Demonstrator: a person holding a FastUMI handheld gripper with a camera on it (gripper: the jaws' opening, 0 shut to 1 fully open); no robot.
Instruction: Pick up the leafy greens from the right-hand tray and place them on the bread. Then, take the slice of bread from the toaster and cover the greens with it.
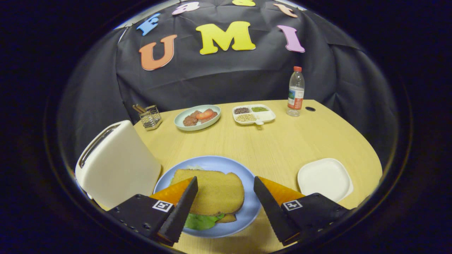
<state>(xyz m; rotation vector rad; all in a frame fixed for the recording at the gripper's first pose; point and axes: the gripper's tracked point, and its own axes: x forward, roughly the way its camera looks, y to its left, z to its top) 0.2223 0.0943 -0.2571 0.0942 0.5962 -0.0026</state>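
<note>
A handheld two-finger tool hovers low over a round pale-blue plate on a light wooden surface. Its fingers stand wide apart and hold nothing. Between them, on the plate, lies a brown slice of toasted bread, and the left finger crosses in front of one edge of it. Bright green leafy greens poke out from under the slice on the near side, and a second brown bread slice shows beneath them. Judging by this stack, the sandwich looks assembled and the covering step seems complete or nearly so.

Just beside the plate, to the left, stands a white two-slot toaster. To the right, apart from the plate, sits a bare white square tray.

To finish well, the tool should probably lift straight up and back with its fingers kept apart, so that neither one drags the top slice off the greens. The slice sits loose, and a sideways brush could shift it.

Farther back are a pale green plate with meat and tomato, a white divided dish of beans, a clear plastic bottle with a red cap, and a small wire holder.
</note>
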